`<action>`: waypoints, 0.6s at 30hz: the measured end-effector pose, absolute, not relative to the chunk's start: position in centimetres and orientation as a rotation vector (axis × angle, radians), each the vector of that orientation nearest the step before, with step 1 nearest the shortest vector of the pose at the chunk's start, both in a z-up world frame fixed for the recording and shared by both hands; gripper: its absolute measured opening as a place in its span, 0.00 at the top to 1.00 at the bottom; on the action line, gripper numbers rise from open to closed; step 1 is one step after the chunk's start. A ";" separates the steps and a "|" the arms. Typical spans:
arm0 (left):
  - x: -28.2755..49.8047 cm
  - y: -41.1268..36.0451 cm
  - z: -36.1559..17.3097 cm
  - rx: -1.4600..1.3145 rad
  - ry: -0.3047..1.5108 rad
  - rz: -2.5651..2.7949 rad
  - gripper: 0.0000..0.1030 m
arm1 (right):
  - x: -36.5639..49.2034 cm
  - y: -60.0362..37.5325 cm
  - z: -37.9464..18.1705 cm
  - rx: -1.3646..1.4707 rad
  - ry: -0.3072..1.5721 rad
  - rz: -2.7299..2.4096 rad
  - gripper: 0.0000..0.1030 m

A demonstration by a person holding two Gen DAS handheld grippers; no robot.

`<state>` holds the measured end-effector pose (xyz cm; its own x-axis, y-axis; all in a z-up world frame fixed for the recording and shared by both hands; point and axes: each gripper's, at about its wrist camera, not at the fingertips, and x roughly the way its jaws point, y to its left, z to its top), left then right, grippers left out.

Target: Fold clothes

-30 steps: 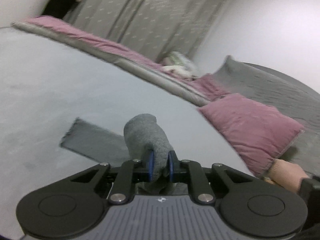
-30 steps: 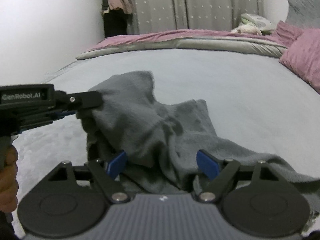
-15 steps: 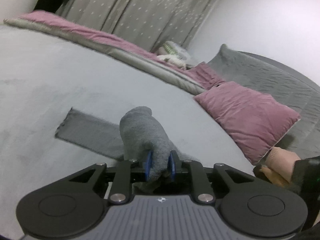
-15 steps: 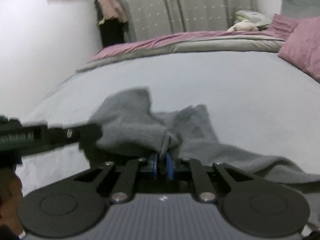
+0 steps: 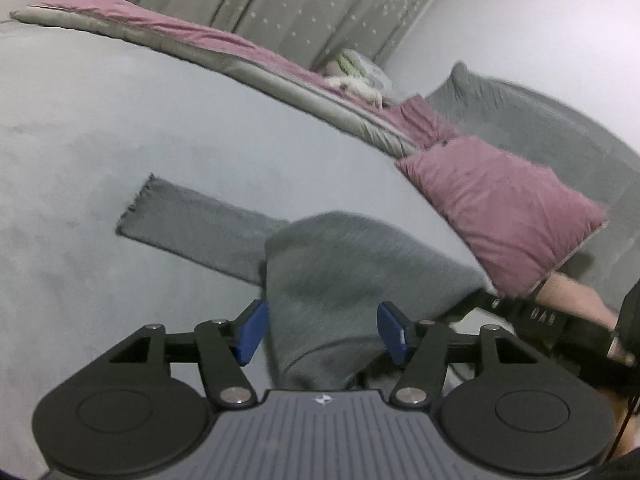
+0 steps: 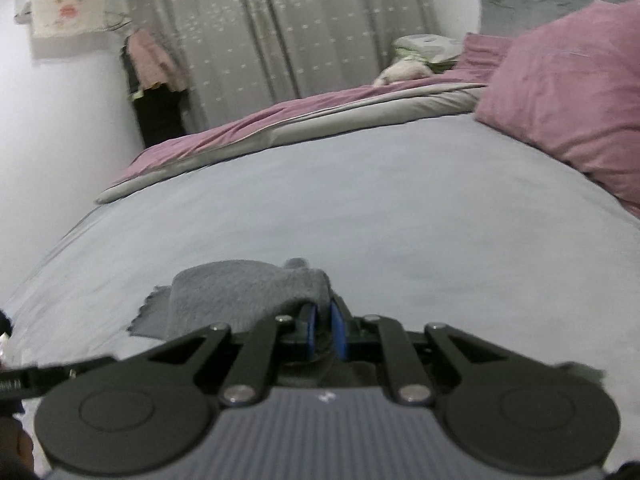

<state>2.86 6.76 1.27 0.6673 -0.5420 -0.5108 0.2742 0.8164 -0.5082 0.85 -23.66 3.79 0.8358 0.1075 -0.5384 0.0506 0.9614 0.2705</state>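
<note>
**Right jaws hold the garment, left jaws stand open**

Left wrist view: the left gripper [image 5: 322, 330] has its jaws wide apart, with a raised fold of the grey garment [image 5: 344, 272] draped between the 2 blue pads; neither pad is seen to press it. A flat strip of the garment, maybe a sleeve, runs away to the left over the bed [image 5: 120, 120]. The right gripper [image 5: 486, 300] shows at the right edge, meeting the cloth. A pink pillow [image 5: 500, 208] lies beyond.

Right wrist view: the right gripper [image 6: 322, 330] has its jaws closed on a bunched edge of the garment [image 6: 240, 292], which humps up just ahead of them on the bed [image 6: 360, 200].

Judgement: a fold seems under way, carried by the right side alone. To do it well, keep the pinch firm and low, draw the held edge across evenly so layers stay flat, and let the left side regrip a clean edge rather than a thick wad, since bunched knit slips and twists.
</note>
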 end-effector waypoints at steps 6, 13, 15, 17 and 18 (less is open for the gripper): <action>3.0 4.6 0.3 -0.331 0.781 -0.524 0.41 | 0.3 -27.1 3.7 0.308 0.583 -0.038 0.91; 2.3 1.4 -0.6 -0.154 0.846 -0.571 0.41 | -0.1 -30.3 3.2 0.321 0.583 -0.122 0.91; 2.3 1.0 -0.7 -0.125 0.845 -0.565 0.41 | -0.2 -31.2 3.1 0.320 0.582 -0.160 0.91; 2.3 0.8 -0.8 -0.113 0.843 -0.556 0.41 | -0.2 -32.3 3.0 0.326 0.591 -0.202 0.91; 2.4 0.8 -0.8 -0.111 0.842 -0.550 0.41 | -0.3 -32.9 2.8 0.331 0.597 -0.223 0.91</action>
<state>2.37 0.78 -0.81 0.5362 -0.5035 -0.6775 0.4181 0.8556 -0.3051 -0.27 -32.87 2.82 0.8058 -0.1097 -0.5819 0.2987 0.9238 0.2395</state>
